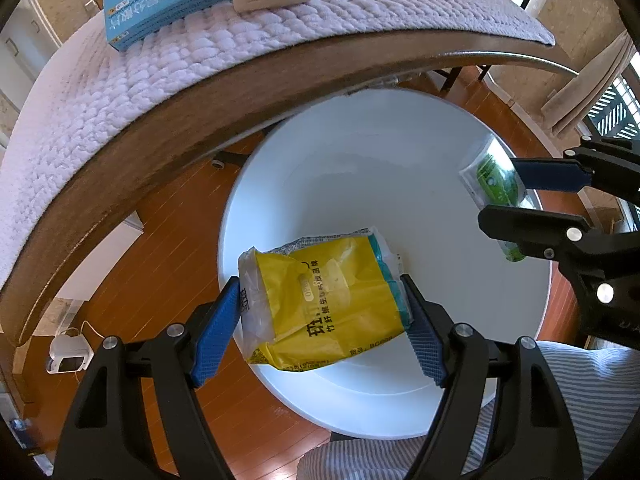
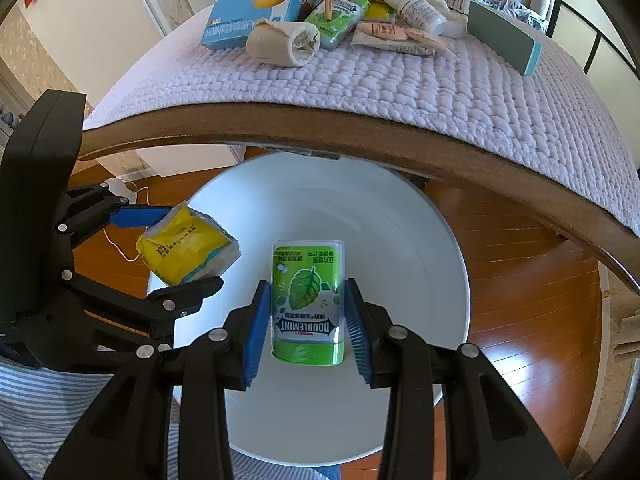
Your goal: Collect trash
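Observation:
My left gripper is shut on a yellow tissue pack and holds it over the open white trash bin. My right gripper is shut on a green Doublemint gum bottle above the same bin. In the left wrist view the right gripper holds the green bottle at the bin's right rim. In the right wrist view the left gripper holds the yellow pack at the bin's left rim.
The table edge with a lilac quilted mat lies just beyond the bin. On it are a blue box, a beige roll, a green gum pouch, a white bottle and a teal box. Wooden floor surrounds the bin.

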### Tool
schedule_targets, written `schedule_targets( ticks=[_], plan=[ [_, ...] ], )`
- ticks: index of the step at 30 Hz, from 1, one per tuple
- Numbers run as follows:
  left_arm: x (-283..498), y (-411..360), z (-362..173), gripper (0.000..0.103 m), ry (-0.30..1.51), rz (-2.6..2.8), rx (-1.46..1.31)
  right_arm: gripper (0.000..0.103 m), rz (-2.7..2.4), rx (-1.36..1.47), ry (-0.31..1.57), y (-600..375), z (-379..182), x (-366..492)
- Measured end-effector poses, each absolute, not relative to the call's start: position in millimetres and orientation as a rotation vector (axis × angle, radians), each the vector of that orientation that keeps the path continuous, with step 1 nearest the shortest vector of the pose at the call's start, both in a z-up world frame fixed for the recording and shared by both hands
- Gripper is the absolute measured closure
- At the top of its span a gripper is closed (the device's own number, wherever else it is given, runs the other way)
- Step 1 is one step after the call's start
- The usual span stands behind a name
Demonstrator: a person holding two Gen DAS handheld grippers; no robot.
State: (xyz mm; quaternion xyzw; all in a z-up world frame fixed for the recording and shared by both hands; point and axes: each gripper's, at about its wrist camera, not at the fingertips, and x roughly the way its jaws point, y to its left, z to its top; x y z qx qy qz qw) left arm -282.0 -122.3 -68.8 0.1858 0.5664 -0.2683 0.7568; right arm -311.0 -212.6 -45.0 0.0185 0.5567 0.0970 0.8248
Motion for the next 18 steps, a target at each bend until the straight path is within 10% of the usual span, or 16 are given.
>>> schedule_targets(
  ticks=[18],
  plan=[
    [-278,-133,-91,0.024,1.274,-0.559,0.402,0.066,0.200,0.062,1.209,-213,-72,-309]
  ],
)
